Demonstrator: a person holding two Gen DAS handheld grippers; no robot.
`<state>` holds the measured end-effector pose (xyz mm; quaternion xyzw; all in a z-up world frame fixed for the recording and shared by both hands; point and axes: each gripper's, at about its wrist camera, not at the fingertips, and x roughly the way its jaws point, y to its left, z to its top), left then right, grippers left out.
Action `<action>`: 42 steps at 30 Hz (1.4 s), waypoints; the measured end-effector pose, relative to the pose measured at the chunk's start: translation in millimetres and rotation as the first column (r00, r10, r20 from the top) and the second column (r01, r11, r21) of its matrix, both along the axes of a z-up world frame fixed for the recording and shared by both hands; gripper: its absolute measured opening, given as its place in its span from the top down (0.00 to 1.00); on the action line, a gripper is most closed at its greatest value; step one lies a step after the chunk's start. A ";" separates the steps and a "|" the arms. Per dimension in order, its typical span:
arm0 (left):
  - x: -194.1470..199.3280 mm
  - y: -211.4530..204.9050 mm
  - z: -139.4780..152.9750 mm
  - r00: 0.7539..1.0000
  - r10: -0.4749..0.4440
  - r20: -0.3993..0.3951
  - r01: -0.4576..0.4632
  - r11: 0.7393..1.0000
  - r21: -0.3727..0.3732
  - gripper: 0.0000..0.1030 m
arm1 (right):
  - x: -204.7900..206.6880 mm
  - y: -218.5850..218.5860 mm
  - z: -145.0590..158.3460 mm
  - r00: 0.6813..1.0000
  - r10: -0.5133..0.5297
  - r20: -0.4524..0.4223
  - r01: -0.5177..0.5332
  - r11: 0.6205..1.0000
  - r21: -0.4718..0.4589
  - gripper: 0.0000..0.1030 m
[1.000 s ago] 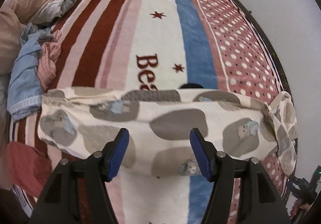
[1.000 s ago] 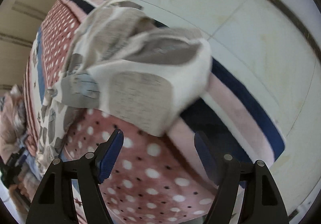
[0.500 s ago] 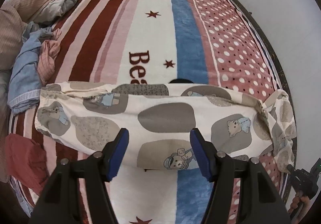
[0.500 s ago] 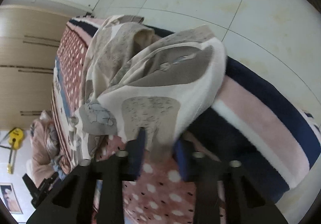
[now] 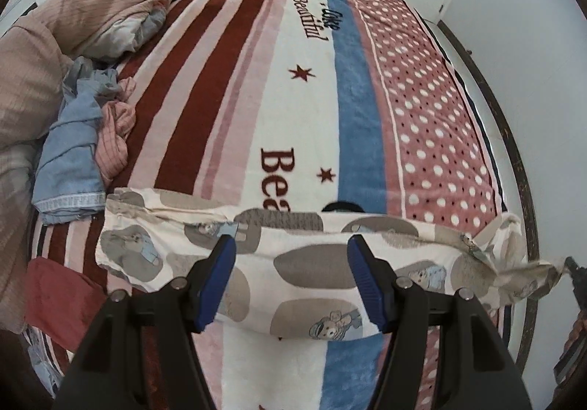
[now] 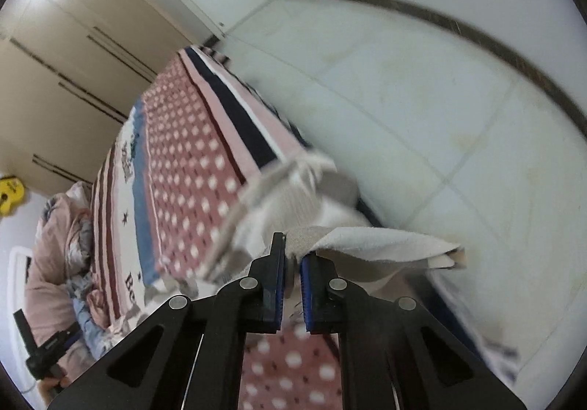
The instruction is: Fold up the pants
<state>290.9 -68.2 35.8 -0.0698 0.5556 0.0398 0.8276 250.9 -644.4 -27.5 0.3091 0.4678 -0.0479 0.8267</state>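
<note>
From the left wrist camera, the left claw (image 5: 290, 256) stands with its blue-padded fingers (image 5: 216, 278) wide apart, holding nothing. Directly ahead of and beneath the fingertips lie the cream cotton pants printed with grey ovals and little bears (image 5: 312, 263), stretched crosswise over the near part of the striped and polka-dotted fleece blanket (image 5: 312, 79) that covers the bed. The cloth spans the gap between the two fingers and runs out past both; the fingers hover above it, and whether they touch it I cannot tell. To the right of the claw the far end of the pants lifts off the blanket in a drawn-out, wrinkled point. To the left of the claw, just beyond the other end of the pants, sits a crumpled light-blue garment (image 5: 69, 160) with a pink ribbed garment (image 5: 113, 138) against it, and nearer, a dark red cloth (image 5: 58, 300). Farther ahead on the left lies a heap of pink bedding (image 5: 91, 13).

From the right wrist camera, the right claw (image 6: 292, 272) has its fingers (image 6: 276, 281) drawn nearly together, pinching a fold of the pants (image 6: 367, 241). The cloth fans out ahead and to the right of the fingertips, blurred, above the blanket's edge (image 6: 234, 123), with pale floor tiles (image 6: 422, 98) to the right
</note>
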 end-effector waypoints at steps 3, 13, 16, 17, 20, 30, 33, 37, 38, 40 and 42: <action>5.4 0.3 5.4 1.000 0.015 0.007 -0.015 1.000 -0.007 0.43 | 22.9 -6.3 10.9 1.000 0.015 0.008 -0.015 0.999 -0.039 0.97; 20.3 -12.0 -26.9 0.998 0.047 -0.034 -0.047 0.999 0.027 0.43 | 75.6 -20.2 -31.5 0.994 0.076 -0.076 -0.083 0.992 -0.092 0.95; 22.9 -17.1 -43.9 0.996 0.061 -0.059 -0.060 0.998 0.027 0.43 | 79.2 -29.1 -47.9 0.995 0.059 -0.085 -0.066 0.995 -0.074 0.94; 23.7 -19.1 -48.1 0.996 0.063 -0.066 -0.061 0.998 0.028 0.43 | 79.8 -31.6 -52.9 0.995 0.053 -0.089 -0.059 0.996 -0.068 0.93; 26.6 -25.9 -59.8 0.995 0.063 -0.082 -0.060 0.998 0.033 0.43 | 81.7 -39.7 -64.3 0.995 0.040 -0.089 -0.047 0.996 -0.075 0.62; 26.9 -14.8 -68.4 0.984 0.129 -0.119 -0.130 0.992 0.005 0.42 | 82.6 -34.1 -64.8 0.992 0.083 -0.100 -0.086 0.996 -0.028 0.52; 20.0 3.0 -61.6 0.979 0.171 -0.109 -0.172 0.985 -0.007 0.34 | 79.2 -13.1 -57.8 0.986 0.132 -0.101 -0.135 0.991 -0.021 0.52; 2.6 34.8 -61.8 0.966 0.232 -0.118 -0.237 0.971 -0.029 0.34 | 69.0 26.4 -51.6 0.972 0.196 -0.125 -0.205 0.977 -0.063 0.50; -2.3 44.2 -63.5 0.961 0.249 -0.124 -0.254 0.967 -0.031 0.34 | 67.2 35.8 -51.2 0.970 0.207 -0.130 -0.217 0.974 -0.067 0.48; -11.8 62.8 -67.0 0.951 0.280 -0.134 -0.287 0.957 -0.038 0.34 | 63.8 59.0 -50.8 0.961 0.243 -0.134 -0.257 0.962 -0.094 0.37; -21.6 83.4 -70.3 0.943 0.306 -0.132 -0.315 0.947 -0.054 0.34 | 63.0 84.6 -52.6 0.948 0.278 -0.156 -0.300 0.944 -0.139 0.35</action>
